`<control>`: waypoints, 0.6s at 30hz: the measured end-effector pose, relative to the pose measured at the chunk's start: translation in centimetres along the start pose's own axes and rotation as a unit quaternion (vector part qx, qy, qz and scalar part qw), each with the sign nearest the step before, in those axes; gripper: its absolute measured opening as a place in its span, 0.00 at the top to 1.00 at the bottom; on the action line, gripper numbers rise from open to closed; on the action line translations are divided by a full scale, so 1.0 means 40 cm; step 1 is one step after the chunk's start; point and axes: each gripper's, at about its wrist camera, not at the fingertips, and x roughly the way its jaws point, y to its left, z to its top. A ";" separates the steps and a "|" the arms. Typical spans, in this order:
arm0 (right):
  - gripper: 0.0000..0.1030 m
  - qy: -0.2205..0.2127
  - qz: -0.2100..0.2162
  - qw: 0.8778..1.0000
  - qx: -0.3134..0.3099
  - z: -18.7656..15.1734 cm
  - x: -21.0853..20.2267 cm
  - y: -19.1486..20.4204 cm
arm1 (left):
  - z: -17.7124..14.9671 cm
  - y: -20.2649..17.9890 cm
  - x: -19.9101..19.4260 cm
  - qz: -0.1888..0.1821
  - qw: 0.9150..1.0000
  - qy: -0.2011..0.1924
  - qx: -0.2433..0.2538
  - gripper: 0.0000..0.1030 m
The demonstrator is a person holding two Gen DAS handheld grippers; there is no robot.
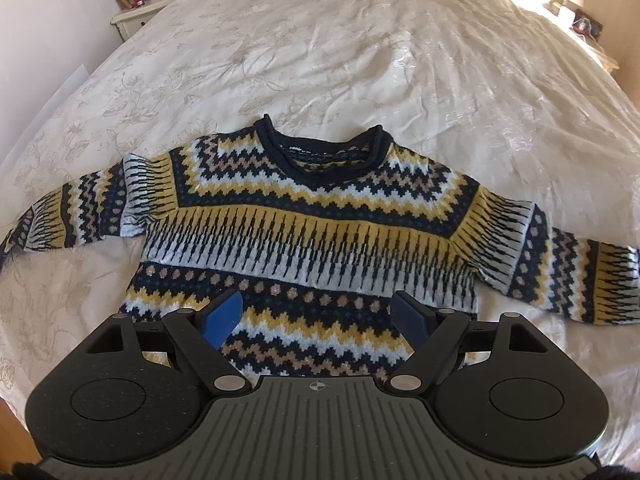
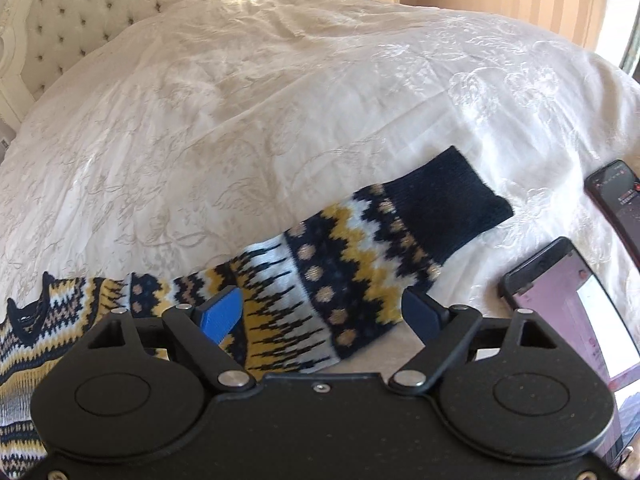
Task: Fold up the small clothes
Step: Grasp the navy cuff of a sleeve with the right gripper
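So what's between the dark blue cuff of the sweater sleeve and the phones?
Nothing but bare white bedspread. The right wrist view shows that gap between the patterned knit sweater's navy cuff and the two dark phones.

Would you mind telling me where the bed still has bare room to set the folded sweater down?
The bedspread is bare from the sweater collar up toward the headboard. Past the right sleeve's navy cuff it is crowded: two phones lie beside it.
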 end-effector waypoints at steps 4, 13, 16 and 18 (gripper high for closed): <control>0.15 -0.009 -0.030 0.999 0.024 0.015 0.003 -0.047 | -0.010 0.013 0.006 0.007 1.000 0.007 -0.009 0.22; 0.34 -0.004 -0.026 0.999 0.041 0.042 0.077 -0.081 | -0.009 0.005 0.002 0.004 1.000 0.005 0.003 0.22; 0.76 -0.008 -0.002 0.999 0.041 0.051 0.075 -0.080 | -0.007 0.011 0.000 0.001 1.000 0.000 0.003 0.22; 0.87 -0.006 0.030 0.997 0.065 0.059 0.068 -0.083 | -0.006 0.020 0.005 -0.005 1.000 0.002 0.005 0.22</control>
